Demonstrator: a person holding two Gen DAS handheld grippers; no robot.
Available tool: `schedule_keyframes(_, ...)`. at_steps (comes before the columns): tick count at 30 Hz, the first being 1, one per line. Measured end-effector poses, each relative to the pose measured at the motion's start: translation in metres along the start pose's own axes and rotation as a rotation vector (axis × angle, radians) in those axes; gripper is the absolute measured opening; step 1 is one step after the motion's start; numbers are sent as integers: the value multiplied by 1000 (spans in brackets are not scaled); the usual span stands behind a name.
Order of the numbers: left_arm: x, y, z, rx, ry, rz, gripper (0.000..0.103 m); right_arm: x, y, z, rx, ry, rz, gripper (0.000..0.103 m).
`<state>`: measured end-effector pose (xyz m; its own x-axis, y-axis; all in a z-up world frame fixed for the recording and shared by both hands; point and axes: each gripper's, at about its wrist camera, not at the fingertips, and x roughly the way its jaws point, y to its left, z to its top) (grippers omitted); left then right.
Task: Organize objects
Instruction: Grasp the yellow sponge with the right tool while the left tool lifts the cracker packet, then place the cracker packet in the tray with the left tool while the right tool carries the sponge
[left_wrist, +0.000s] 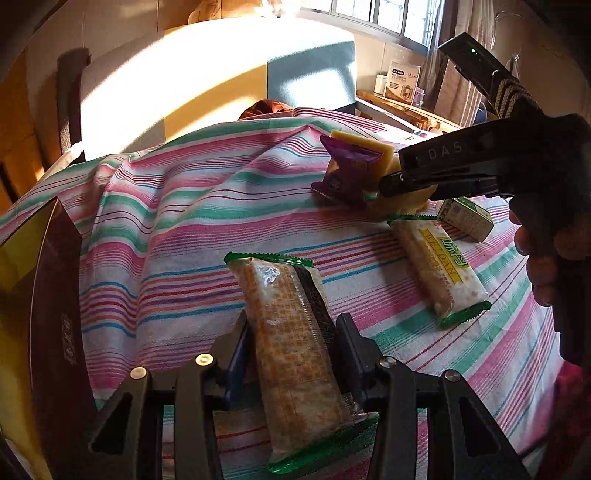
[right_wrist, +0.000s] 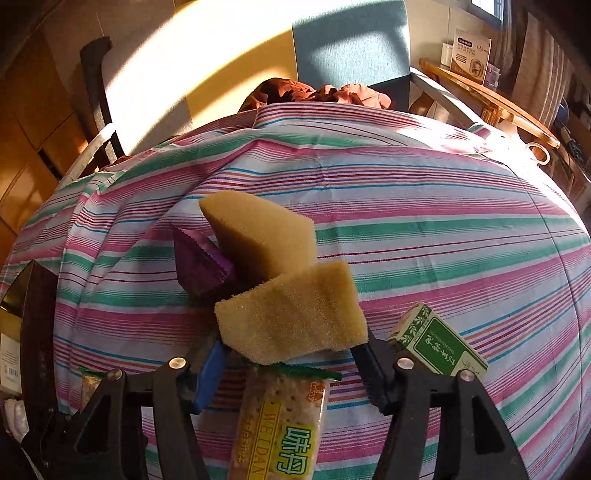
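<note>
Beside the purple packet (left_wrist: 341, 173), your right hand-held gripper (right_wrist: 291, 350) pinched a sponge (right_wrist: 291, 325) while your left hand-held gripper (left_wrist: 293, 332) clamped a cracker pack (left_wrist: 295, 332), likely for sorting.

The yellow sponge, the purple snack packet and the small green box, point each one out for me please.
yellow sponge (right_wrist: 291, 325): right wrist view, its front face.
purple snack packet (left_wrist: 345, 175): left wrist view, middle of the wrapper.
small green box (right_wrist: 439, 341): right wrist view, its green top label.

Pink-green striped cloth (right_wrist: 406, 229), tan sponge (right_wrist: 291, 321).
</note>
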<state>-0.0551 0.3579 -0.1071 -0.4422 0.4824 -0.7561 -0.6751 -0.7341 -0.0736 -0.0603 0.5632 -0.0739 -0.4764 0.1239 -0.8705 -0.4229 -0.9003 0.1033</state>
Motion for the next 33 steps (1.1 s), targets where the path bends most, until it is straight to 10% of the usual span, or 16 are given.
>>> schedule_keyframes(22, -78, 8, 13, -85, -41, -89, 36, -44, -18, 6, 86, -182, 34, 62)
schedule_keyframes(33, -136, 153, 6, -370, -67, 93, 36, -60, 3, 3, 17, -253, 53, 63)
